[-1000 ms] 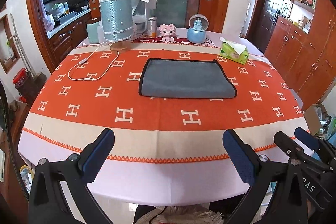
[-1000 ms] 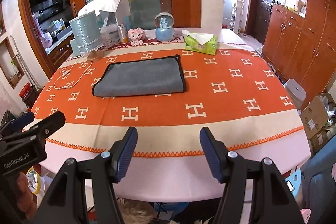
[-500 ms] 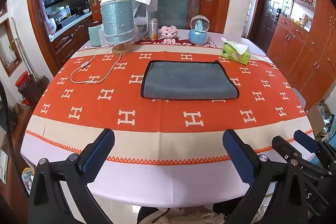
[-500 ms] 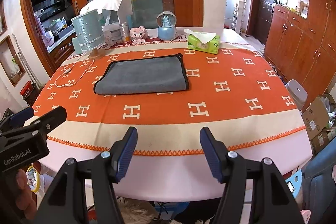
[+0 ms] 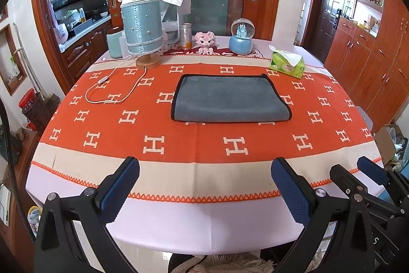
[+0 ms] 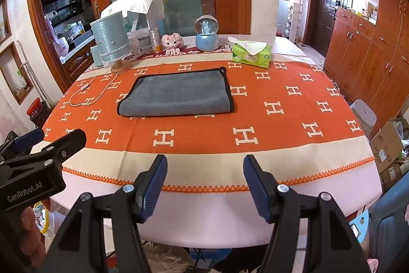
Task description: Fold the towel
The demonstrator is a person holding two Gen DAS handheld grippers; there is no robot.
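A grey towel [image 5: 230, 99] with a black border lies folded flat in the middle of the table; it also shows in the right wrist view [image 6: 176, 95]. My left gripper [image 5: 205, 168] is open and empty, held above the table's near edge, well short of the towel. My right gripper [image 6: 204, 165] is open and empty, also above the near edge. The right gripper's fingers [image 5: 368, 170] show at the right of the left wrist view. The left gripper's fingers [image 6: 61, 142] show at the left of the right wrist view.
An orange tablecloth [image 5: 199, 145] with white H marks covers the round table. At the back stand a blue lamp [image 5: 141, 30] with a white cord [image 5: 115, 88], a snow globe [image 5: 241, 36], a pink toy [image 5: 204, 41] and a green tissue pack [image 5: 287, 64].
Both grippers have drifted slightly, so the towel sits a touch further right in each view. The towel has not moved. Both grippers stay open.
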